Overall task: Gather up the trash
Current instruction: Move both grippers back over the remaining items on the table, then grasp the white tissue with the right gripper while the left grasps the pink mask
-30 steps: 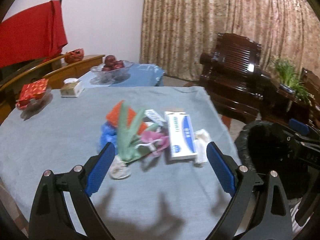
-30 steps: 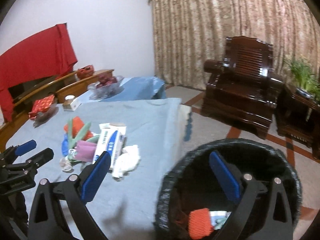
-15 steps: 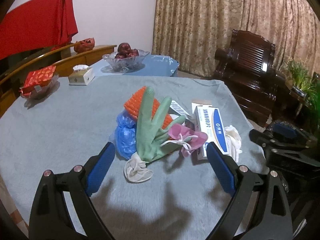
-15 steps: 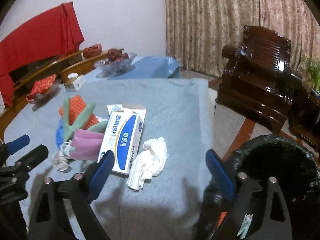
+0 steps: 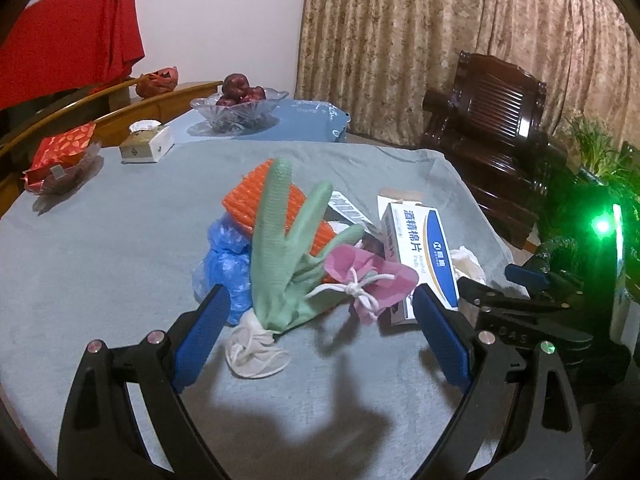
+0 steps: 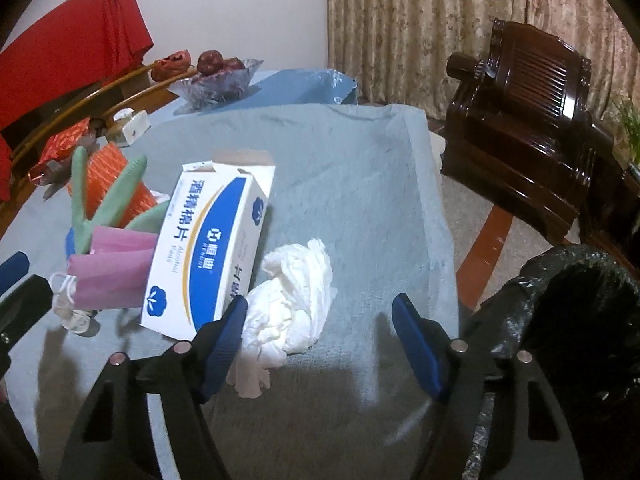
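Both grippers dropped toward the grey-clothed table (image 6: 360,184). Right gripper (image 6: 318,330) jaws had just been narrowing, half-spread around the crumpled white tissue wad (image 6: 292,304), unpinched. Left gripper (image 5: 318,330) spread wide, empty.

The white-and-blue box (image 5: 420,256) hides most of the crumpled tissue (image 5: 466,260) behind it.

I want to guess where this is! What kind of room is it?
Probably a living or dining room in a home: a carved wooden armchair by long patterned curtains, and a glass fruit bowl beyond the cloth-covered table.
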The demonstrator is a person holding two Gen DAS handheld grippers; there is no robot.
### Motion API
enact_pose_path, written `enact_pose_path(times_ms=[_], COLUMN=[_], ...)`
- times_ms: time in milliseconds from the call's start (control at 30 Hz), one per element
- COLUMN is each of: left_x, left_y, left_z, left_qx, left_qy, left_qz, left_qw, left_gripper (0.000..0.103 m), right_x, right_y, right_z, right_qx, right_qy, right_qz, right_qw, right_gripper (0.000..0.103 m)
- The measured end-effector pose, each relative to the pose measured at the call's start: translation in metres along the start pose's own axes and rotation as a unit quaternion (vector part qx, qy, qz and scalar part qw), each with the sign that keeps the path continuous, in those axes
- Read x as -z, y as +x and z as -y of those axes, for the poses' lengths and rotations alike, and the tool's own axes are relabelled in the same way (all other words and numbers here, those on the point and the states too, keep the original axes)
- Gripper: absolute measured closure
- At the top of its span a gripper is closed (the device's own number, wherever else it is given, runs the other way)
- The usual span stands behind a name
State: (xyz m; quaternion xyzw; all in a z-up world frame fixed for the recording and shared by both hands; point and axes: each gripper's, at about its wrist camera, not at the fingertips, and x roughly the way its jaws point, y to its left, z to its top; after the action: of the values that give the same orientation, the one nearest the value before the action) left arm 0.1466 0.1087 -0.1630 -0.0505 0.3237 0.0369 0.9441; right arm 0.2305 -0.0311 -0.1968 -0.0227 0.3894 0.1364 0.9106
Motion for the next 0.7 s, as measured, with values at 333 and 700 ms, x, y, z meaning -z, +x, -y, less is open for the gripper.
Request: enact_pose_path(times_ms=[333,700], left_x=[-0.003,0.003], left_y=[0.016,0.029], left_z=[0.007,0.014], left_qx=[0.008,0.007], left_qy=[0.001,0.005], left_qz=[-0.009,-0.025], left_qw=[0.9999,0.9997], left_gripper=[0.02,0.024], right_x=[0.002,-0.005], right_y=[0.014,-0.007], right_z=[-0.003,0.006], right_qx=[-0.075,-0.077], right_qy=[0.0,0.013], right_qz=[-0.028,-0.004], right_qw=[0.997,0.997], right_gripper=[0.07,0.076])
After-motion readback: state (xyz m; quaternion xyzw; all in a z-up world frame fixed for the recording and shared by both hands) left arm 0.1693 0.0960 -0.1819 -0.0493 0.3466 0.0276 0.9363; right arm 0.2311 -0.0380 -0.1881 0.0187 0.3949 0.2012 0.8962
